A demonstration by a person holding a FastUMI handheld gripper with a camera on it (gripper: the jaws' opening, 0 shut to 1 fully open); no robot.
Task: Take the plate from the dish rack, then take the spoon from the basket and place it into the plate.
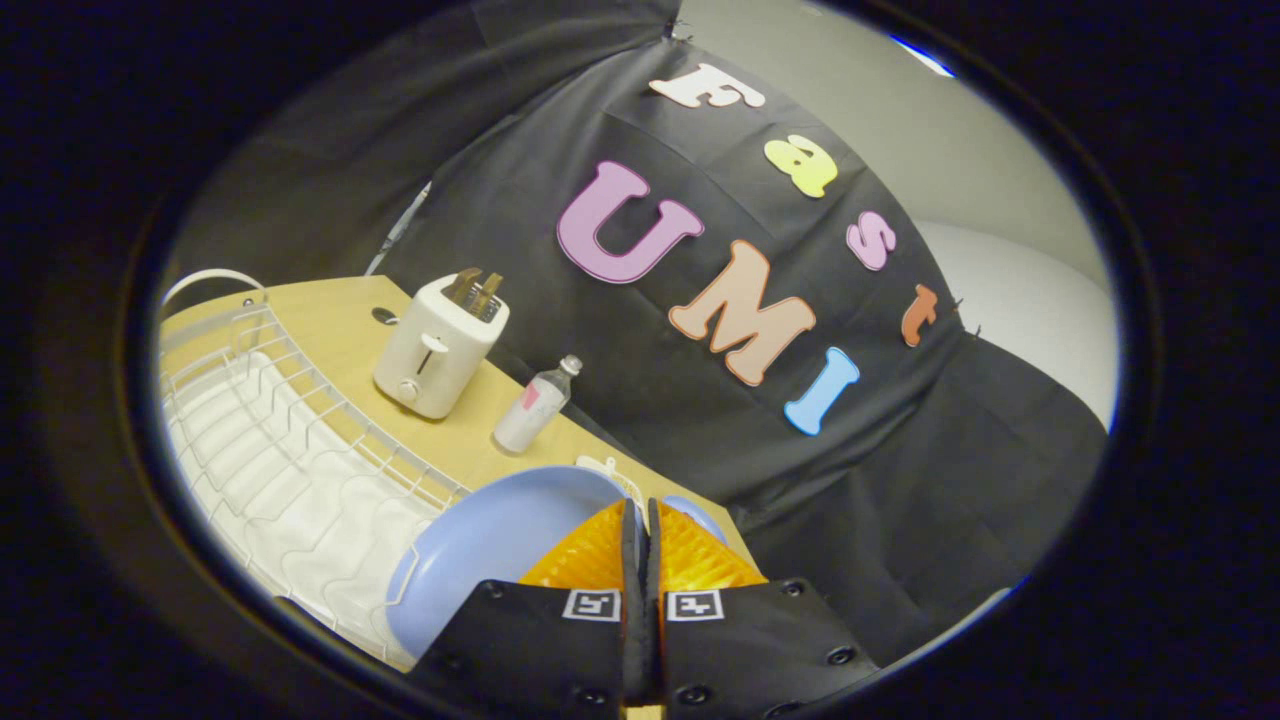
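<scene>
One wide table (pixel 340 320) carries everything here. The largest thing on it is the white wire dish rack (pixel 290 470), which runs away from the gripper toward the far end of the table. Beside the rack stand a white toaster (pixel 437 345) and, a little nearer, a small bottle (pixel 535 405).

The blue plate (pixel 490 550) stands on its edge at the near end of the rack, tilted, its face turned to the side. The gripper (pixel 640 525) comes at it from above, and its two fingers are drawn together with the plate's upper rim between them; I judge they pinch the rim, though the contact itself is hidden behind the fingers. The plate's body hangs below and to the left of the fingers, so lifting it out seems to call for a pull upward, along the plate's own plane.

I cannot make out the spoon or the basket.
</scene>
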